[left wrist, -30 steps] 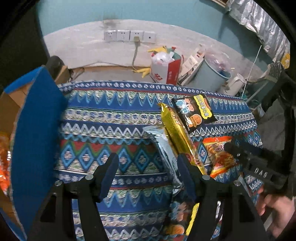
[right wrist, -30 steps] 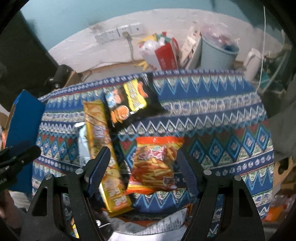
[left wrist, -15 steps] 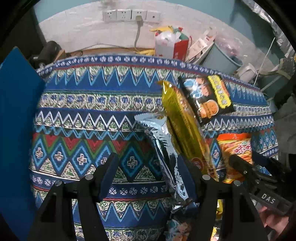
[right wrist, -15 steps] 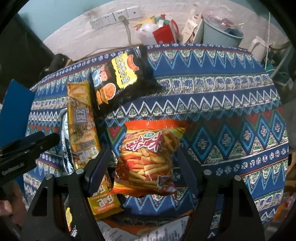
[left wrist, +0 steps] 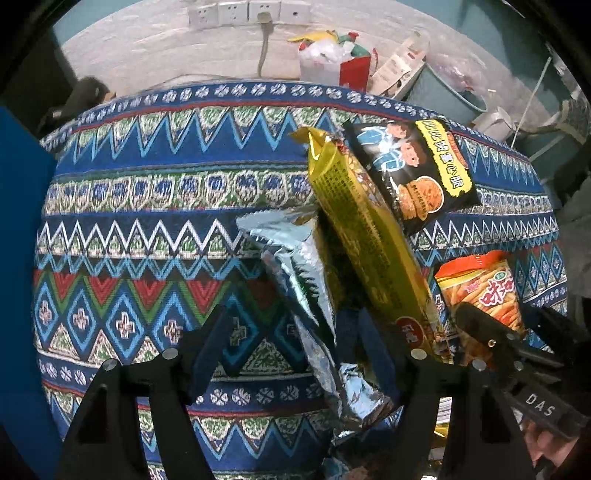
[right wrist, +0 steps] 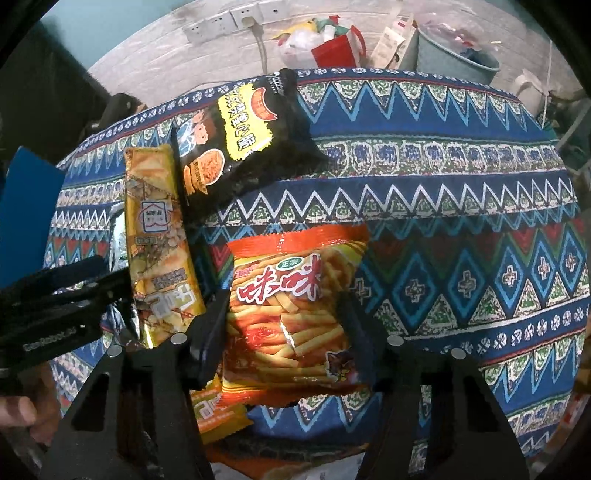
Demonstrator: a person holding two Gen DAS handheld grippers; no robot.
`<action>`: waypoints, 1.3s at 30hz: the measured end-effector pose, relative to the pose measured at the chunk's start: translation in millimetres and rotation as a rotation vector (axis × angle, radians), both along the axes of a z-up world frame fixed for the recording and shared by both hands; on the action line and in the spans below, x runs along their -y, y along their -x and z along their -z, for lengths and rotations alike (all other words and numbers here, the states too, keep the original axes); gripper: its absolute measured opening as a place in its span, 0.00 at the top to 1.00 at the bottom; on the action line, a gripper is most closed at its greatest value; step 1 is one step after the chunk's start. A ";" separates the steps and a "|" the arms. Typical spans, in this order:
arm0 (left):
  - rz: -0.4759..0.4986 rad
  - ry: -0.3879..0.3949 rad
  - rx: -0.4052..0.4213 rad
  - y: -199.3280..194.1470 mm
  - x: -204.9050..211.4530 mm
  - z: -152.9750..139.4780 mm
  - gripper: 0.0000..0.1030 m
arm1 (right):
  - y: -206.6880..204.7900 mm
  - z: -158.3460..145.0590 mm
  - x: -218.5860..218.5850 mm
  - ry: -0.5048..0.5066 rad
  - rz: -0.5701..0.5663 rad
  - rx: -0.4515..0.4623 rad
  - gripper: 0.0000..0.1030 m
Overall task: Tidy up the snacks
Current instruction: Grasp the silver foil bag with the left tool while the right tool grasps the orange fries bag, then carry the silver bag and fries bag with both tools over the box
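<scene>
Four snack packets lie on the patterned tablecloth [left wrist: 147,221]. My left gripper [left wrist: 280,332] points down at a silver foil packet [left wrist: 295,266]. That packet lies between its fingers, close to the right one, and no pad presses on it; the jaws are opening. A long yellow packet [left wrist: 362,229] leans beside it, and a black packet [left wrist: 417,177] lies farther back. My right gripper [right wrist: 286,306] straddles the orange fries packet [right wrist: 295,302]. Its jaws are closing, with the pads at the packet's side edges and no squeeze visible.
A blue box flap [left wrist: 18,258] stands at the left edge of the table. Behind the table are a red bag [left wrist: 351,70], a grey bucket [left wrist: 443,92] and wall sockets [left wrist: 251,11]. A hand [right wrist: 22,410] holds the left gripper.
Both grippers have sunk toward the table. The left one now has the silver packet between its fingers. The right fingers have drawn in beside the orange packet.
</scene>
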State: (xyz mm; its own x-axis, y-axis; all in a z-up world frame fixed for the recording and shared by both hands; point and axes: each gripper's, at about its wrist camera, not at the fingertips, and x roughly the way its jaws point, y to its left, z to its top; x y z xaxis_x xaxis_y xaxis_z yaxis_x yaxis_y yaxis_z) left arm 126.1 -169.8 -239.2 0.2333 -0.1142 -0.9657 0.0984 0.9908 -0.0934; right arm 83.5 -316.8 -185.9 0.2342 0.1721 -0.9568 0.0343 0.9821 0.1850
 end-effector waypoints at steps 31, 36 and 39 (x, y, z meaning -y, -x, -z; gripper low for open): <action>0.089 -0.027 0.263 36.4 -26.8 -91.1 0.72 | 3.6 -72.9 -21.4 -0.009 -0.035 0.234 0.60; 0.094 -0.034 0.323 45.9 -30.7 -113.4 0.72 | 5.2 -89.8 -30.2 -0.020 -0.047 0.269 0.60; 0.091 -0.026 0.346 51.5 -37.1 -125.9 0.72 | 6.9 -99.8 -37.1 -0.026 -0.060 0.290 0.60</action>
